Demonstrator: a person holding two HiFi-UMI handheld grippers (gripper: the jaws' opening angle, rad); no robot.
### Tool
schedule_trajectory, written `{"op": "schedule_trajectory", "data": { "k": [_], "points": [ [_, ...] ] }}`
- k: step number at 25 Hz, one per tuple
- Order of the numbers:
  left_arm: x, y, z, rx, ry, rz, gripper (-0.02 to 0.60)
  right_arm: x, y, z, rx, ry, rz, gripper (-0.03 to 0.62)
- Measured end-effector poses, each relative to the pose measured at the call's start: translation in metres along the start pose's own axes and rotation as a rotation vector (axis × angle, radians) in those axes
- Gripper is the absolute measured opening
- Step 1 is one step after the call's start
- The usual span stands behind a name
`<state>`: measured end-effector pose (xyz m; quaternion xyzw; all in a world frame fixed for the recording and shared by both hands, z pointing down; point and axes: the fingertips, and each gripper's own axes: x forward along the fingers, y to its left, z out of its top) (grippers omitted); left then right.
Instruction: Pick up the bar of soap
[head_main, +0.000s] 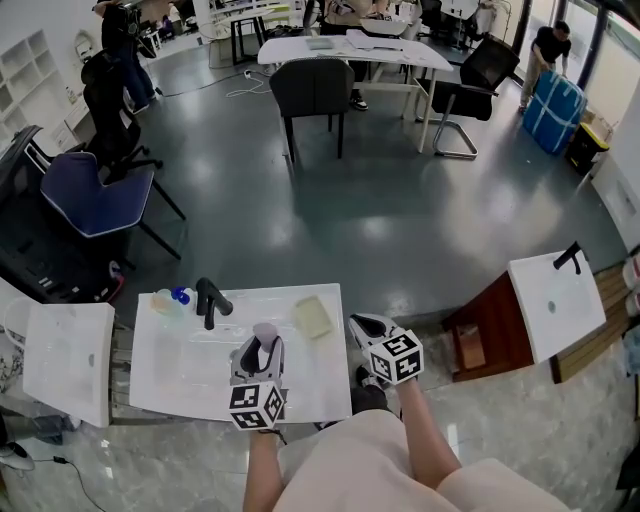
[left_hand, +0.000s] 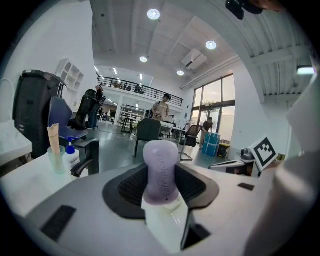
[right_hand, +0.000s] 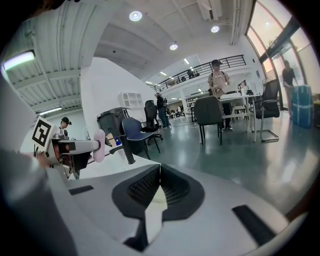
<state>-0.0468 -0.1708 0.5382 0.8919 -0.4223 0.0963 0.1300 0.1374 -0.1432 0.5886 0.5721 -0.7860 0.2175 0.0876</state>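
Now: pick is looking done, the soap is hanging in one pair of tongs.
left tongs (left_hand: 161, 186): clamping the lavender bar of soap (left_hand: 161, 170), pads pressing on its two sides. Jaws are standing wide because they're spanning the bar's width.
soap: standing on end, lettered face toward the left gripper view, rounded top sticking out past the tips. In the head view it's sitting over the white table (head_main: 180, 372), apparently clear of the surface. The grip is sitting low on the bar, so I'd expect slip risk if it's wet.
right tongs (right_hand: 158, 179): jaws are meeting, nothing between them. Idling just off the table's right edge, likely staying out of the way since one side is handling the pick.
table: black faucet (head_main: 207, 298) and small bottles (head_main: 170, 299) are sitting at the back left. A pale yellow block (head_main: 313, 316) is lying at the back right, near the soap, not touching. Can't tell whether that's a sponge or a second bar.
next: judging that only a steady hold is needed.
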Motion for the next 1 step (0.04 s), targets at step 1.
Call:
{"op": "schedule_trajectory", "data": {
  "k": [1],
  "points": [
    [0.0, 0.0002, 0.0003, 0.0, 0.0, 0.0, 0.179, -0.0001, 0.0012, 0.0006, -0.001, -0.001, 0.003, 0.006]
  ]
}}
